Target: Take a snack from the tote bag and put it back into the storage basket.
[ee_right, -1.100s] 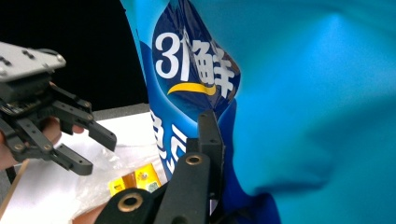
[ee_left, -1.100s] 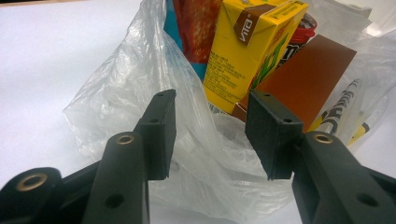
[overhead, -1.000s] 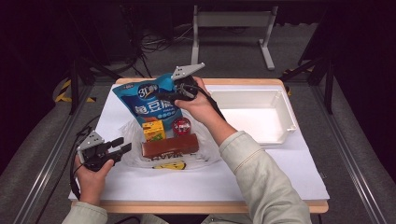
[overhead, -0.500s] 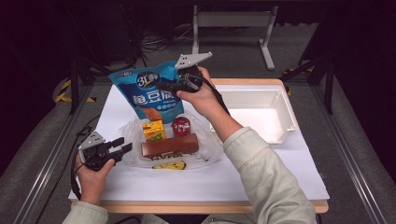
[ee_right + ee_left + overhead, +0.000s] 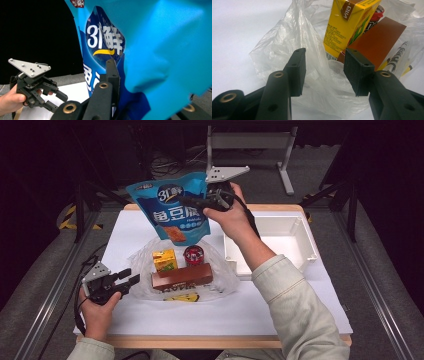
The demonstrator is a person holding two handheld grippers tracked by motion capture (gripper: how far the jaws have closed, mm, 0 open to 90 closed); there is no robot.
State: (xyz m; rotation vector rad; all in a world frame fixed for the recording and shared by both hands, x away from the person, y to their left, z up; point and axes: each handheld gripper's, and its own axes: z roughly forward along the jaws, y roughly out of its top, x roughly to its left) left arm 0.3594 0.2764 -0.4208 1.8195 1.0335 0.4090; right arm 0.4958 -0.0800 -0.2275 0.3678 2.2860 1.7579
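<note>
Blue snack bag (image 5: 172,207) — held above the table at 12 o'clock, pinched tight by R gripper (image 5: 192,201).
L gripper (image 5: 131,279) — 8 o'clock, jaws half apart astride a fold of clear plastic bag (image 5: 220,277); pressing or not, can't tell.
On the plastic, centre: yellow juice carton (image 5: 164,260), red-lidded can (image 5: 193,255), brown box (image 5: 182,276).
White tray (image 5: 305,237) — 3 o'clock.

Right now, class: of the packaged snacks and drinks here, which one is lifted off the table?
The blue snack pouch, pinched in the right gripper. The yellow juice carton, red-lidded can and brown box lie on the plastic bag.
</note>
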